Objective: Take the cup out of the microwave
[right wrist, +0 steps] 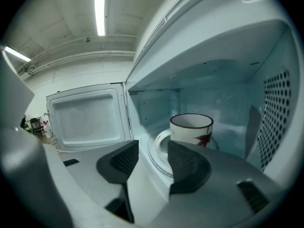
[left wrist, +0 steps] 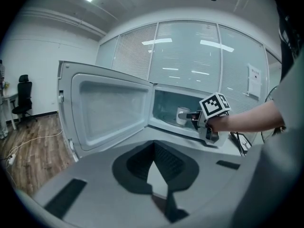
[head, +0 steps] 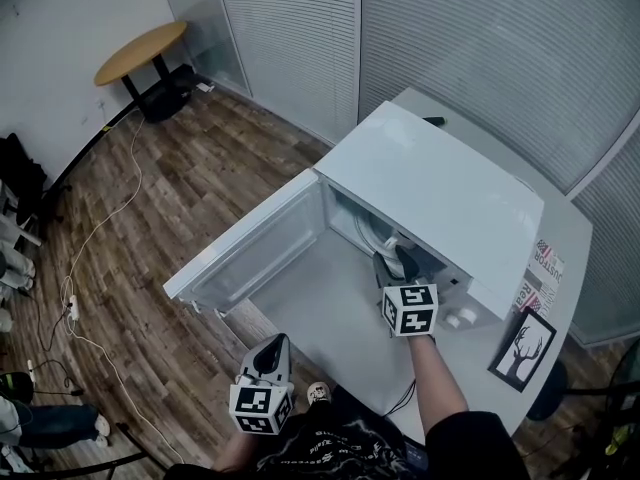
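Reaching: I had right gripper spread, empty, at microwave mouth.
Cup: on turntable, centre-right, handle facing jaws.
Left gripper: clenched, empty.
Risk: jaws could nudge handle, tipping it.

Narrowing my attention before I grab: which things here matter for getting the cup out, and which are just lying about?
Job: cup, microwave, open door, right gripper.
Lying about: deer picture, round table, printed card, idle left gripper.

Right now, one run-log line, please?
microwave door open; cup inside; right hand-held gripper open at cup handle; left hand-held gripper shut, empty
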Available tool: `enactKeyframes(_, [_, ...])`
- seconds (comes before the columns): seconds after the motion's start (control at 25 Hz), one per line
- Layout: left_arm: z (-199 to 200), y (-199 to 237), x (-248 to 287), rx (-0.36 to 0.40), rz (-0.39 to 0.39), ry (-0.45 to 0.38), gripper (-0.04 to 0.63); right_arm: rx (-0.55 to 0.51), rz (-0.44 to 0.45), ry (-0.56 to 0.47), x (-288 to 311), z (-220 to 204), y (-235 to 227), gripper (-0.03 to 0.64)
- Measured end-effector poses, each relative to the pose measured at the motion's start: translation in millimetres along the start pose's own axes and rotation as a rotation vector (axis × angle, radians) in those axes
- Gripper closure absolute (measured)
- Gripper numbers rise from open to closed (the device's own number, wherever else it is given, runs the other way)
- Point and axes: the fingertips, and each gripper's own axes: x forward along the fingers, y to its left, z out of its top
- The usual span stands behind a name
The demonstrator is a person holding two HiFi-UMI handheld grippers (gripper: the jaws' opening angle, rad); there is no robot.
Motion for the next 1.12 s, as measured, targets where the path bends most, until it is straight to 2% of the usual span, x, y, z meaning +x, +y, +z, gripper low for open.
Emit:
enactKeyframes(0.72, [-7, 4, 3, 0.008, 0.008, 0.034, 0.589, -0.046, 0.016, -0.003, 25, -2, 4, 0.434])
enactKeyframes(1.12, [-10, -9, 8, 0.019, -0.032, 0.047, 0.588, -0.043, 0.006, -0.032, 36, 2, 8, 0.434])
